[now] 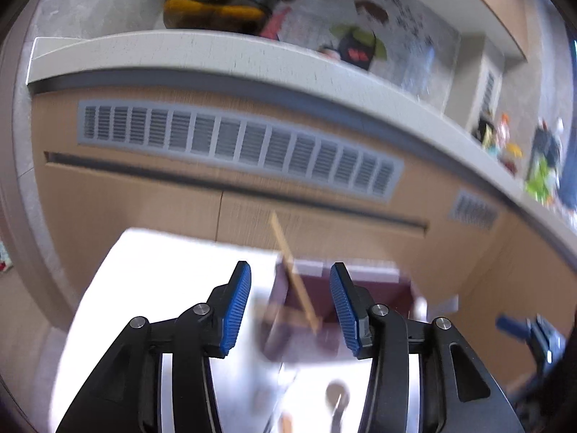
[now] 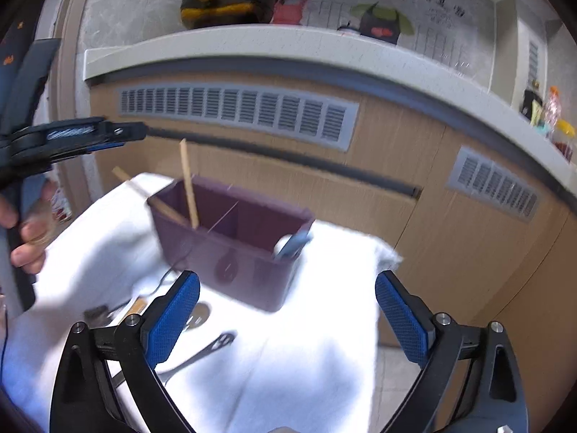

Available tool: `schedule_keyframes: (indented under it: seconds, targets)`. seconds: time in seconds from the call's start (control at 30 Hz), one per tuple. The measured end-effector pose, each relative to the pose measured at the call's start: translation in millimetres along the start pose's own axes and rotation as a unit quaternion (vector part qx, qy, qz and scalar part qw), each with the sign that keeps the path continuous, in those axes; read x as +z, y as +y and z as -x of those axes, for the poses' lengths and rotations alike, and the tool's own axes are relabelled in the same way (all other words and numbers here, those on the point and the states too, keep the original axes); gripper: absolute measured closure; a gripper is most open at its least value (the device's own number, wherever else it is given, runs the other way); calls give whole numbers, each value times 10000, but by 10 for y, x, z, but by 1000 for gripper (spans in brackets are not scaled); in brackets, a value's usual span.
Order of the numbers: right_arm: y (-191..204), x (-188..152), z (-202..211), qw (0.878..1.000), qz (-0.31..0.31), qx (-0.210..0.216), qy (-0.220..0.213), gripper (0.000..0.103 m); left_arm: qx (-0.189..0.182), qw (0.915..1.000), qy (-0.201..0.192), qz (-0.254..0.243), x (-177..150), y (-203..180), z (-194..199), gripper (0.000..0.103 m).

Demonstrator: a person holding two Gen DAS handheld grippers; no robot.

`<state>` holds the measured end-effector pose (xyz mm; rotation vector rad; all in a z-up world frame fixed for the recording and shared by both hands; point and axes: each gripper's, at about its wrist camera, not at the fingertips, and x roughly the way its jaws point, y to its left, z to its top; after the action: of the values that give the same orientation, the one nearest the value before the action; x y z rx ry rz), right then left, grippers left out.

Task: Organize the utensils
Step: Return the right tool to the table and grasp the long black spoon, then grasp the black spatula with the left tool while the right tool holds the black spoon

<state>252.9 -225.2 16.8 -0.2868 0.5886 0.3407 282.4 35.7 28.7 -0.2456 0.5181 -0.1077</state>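
Note:
A purple divided caddy [image 2: 230, 252] stands on a white cloth [image 2: 306, 342]. Two wooden sticks [image 2: 189, 187] lean in its left compartment, and a blue-handled utensil [image 2: 292, 245] sits in the right one. My left gripper [image 1: 290, 306] is open just before the caddy [image 1: 389, 292]. One wooden stick [image 1: 292, 270] shows in the gap beyond its pads, untouched. From the right wrist, the left gripper [image 2: 72, 137] hovers up and left of the caddy. My right gripper [image 2: 288, 317] stands wide open and holds nothing. Near its left finger, a dark metal utensil [image 2: 212, 346] and a spoon [image 2: 198, 315] lie on the cloth.
Behind the cloth runs a wooden cabinet front [image 2: 360, 180] with grey vents [image 2: 234, 112]. A pale ledge [image 2: 252, 39] above it carries a black and yellow pot [image 2: 223, 3] and bottles [image 2: 551, 115] at the far right. A cartoon poster covers the wall.

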Motion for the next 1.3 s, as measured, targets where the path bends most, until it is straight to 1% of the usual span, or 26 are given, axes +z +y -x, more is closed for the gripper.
schedule_keyframes:
  seconds: [0.07,0.2,0.27,0.33,0.4,0.43,0.47,0.5,0.53,0.57,0.6,0.67,0.73,0.83,0.87,0.9,0.97,1.03,1.1,1.2,1.23,1.3]
  targets:
    - [133,-114,24,9999,135,43,98,6,58,9993,356,-100,-192,56,111,42]
    - [436,-326,28,9975,506,358,349,6,134,9963,833,-189,-554,205,277,41]
    - [604,-434,13,9938,726,641,550,6,161,9937,1083,-245,-728,268,326,41]
    - [751,-541,5,9878,878,1033,767,7,215,9907,1311,-303,-890,321,370,41]
    - [856,-634,0,9821,929,1322,965,11,271,9875,1529,-259,-1048,383,411,41]
    - [906,-685,-2,9799,965,1398,1050,15,279,9861,1627,-212,-1104,413,426,41]
    - [958,-739,-9,9785,1026,1384,1132,28,271,9847,1712,-161,-1166,441,449,41]
    - [1006,-785,-23,9771,1115,1343,1217,45,250,9833,1797,-125,-1232,466,473,41]
    - [1056,-834,-41,9742,1218,1354,1332,51,252,9821,1861,-105,-1279,483,490,41]
    - [1094,-873,-52,9709,1270,1425,1449,58,276,9811,1911,-80,-1332,497,502,41]
    - [1109,-905,-69,9680,1270,1514,1545,60,281,9803,1954,-41,-1371,512,516,41]
    - [1120,-947,-95,9643,1220,1643,1681,61,220,9789,2028,62,-1414,533,518,41]
    - [1133,-969,-103,9628,1227,1687,1718,61,178,9773,2107,138,-1445,547,531,41]
    - [1118,-997,-148,9608,1149,1716,1849,64,184,9763,2154,109,-1460,526,534,41]
    - [1104,-1006,-177,9591,1099,1759,1927,66,173,9763,2156,88,-1461,506,532,41]
    - [1087,-1016,-211,9565,1010,1846,2019,66,156,9763,2159,65,-1461,488,532,41]
    - [1057,-1022,-212,9564,896,1926,2004,66,121,9760,2175,23,-1455,449,509,41]
    - [1066,-1029,-201,9571,906,1914,1977,68,96,9751,2214,-24,-1466,409,491,41]
    - [1081,-1040,-173,9580,906,1907,1939,86,89,9740,2265,-56,-1478,370,457,41]
    - [1025,-1031,-158,9539,695,2125,2002,92,87,9720,2345,-109,-1497,322,416,41]
    - [981,-1025,-154,9529,532,2213,2007,92,92,9717,2358,-131,-1501,306,406,41]
    - [882,-1008,-141,9560,246,2199,1928,92,96,9712,2373,-191,-1504,280,390,41]
